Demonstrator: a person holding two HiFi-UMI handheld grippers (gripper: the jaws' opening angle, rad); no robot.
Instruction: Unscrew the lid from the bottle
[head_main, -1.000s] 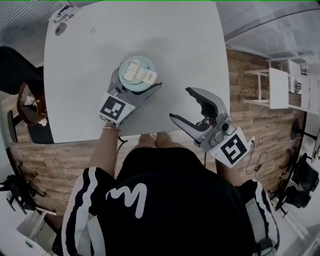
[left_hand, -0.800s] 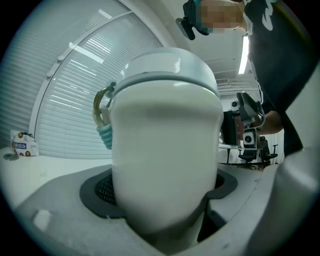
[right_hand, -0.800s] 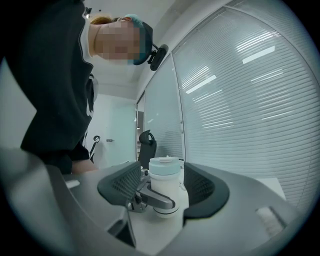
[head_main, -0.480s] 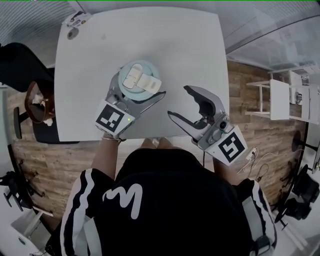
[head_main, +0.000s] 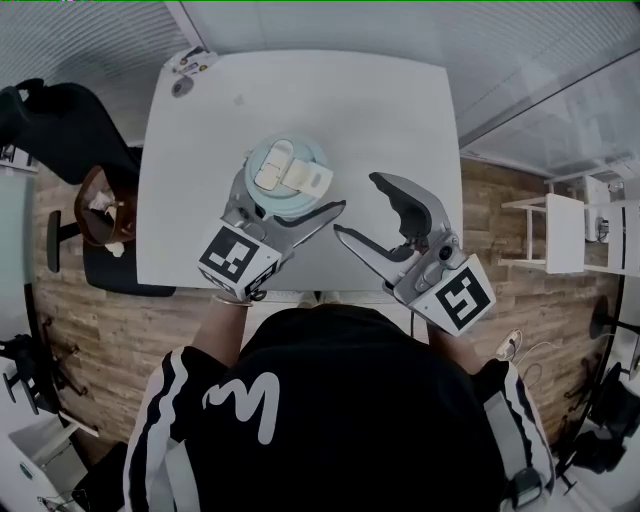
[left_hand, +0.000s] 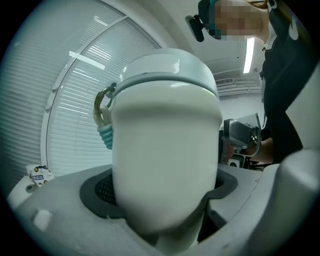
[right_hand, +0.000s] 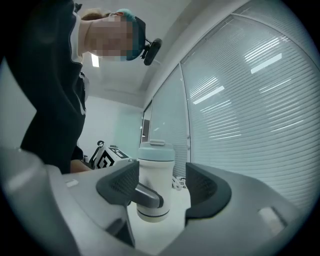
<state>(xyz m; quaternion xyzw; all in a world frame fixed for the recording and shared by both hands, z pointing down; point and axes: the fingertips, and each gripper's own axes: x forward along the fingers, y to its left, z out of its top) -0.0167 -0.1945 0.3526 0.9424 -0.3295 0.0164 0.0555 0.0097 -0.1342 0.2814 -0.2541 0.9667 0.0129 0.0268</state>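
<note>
A white bottle (head_main: 300, 207) with a pale blue lid (head_main: 288, 175) stands upright over the white table (head_main: 400, 110). My left gripper (head_main: 290, 197) is shut on the bottle's body, and the bottle (left_hand: 165, 165) fills the left gripper view between the pads. My right gripper (head_main: 358, 207) hovers just right of the bottle and apart from it. Its jaws are opening, with nothing between them. In the right gripper view the bottle (right_hand: 154, 190) and its lid (right_hand: 156, 150) stand beyond the jaws, with a left gripper finger (right_hand: 147, 196) across the body.
A small object (head_main: 185, 62) lies at the table's far left corner. A dark chair (head_main: 60, 120) and a brown seat (head_main: 100, 210) stand left of the table. A white shelf (head_main: 560, 230) stands on the wooden floor to the right. Window blinds line the far side.
The head view has swung, so the table sits lower and further right in the picture. The gap between my right gripper and the bottle has narrowed. The left gripper keeps its hold.
</note>
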